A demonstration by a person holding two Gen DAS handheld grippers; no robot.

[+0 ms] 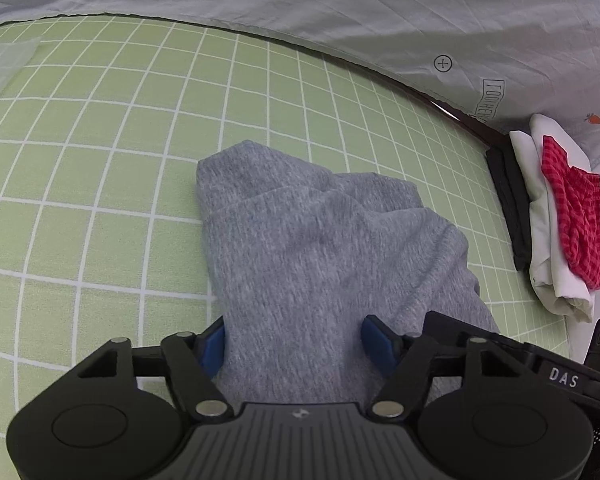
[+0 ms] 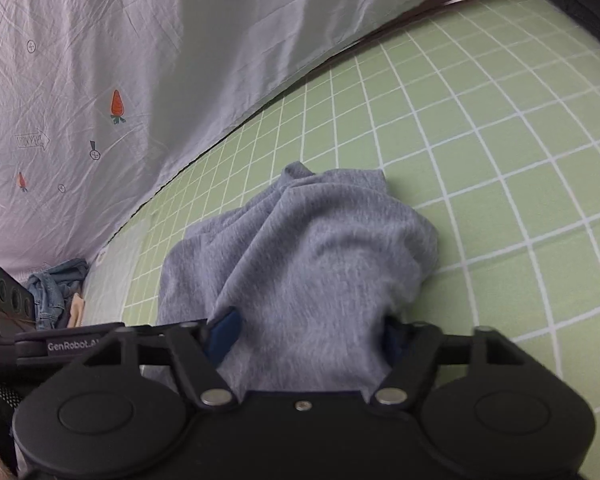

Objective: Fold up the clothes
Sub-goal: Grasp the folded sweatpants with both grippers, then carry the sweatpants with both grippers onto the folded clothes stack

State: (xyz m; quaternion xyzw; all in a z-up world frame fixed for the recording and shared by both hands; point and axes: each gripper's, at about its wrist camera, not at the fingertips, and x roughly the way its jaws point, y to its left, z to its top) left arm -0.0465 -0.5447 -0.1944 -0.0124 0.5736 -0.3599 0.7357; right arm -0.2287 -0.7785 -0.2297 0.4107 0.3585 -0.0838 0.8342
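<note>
A grey knit garment (image 1: 320, 240) lies bunched on the green checked bed sheet (image 1: 100, 160). My left gripper (image 1: 296, 344) is open, its blue fingers (image 1: 214, 346) wide apart with the garment's near part lying between them. In the right wrist view the same grey garment (image 2: 312, 260) drapes between the blue fingers (image 2: 224, 334) of my right gripper (image 2: 308, 336), which is open too. The right finger is mostly hidden by cloth. Whether the pads touch the cloth I cannot tell.
A stack of folded clothes, black (image 1: 508, 200), white (image 1: 548, 232) and red checked (image 1: 576, 212), lies at the bed's right edge. A pale carrot-print sheet (image 2: 80, 100) hangs along the far side. Crumpled denim (image 2: 56, 284) lies at the left. The other gripper (image 1: 540, 364) shows at lower right.
</note>
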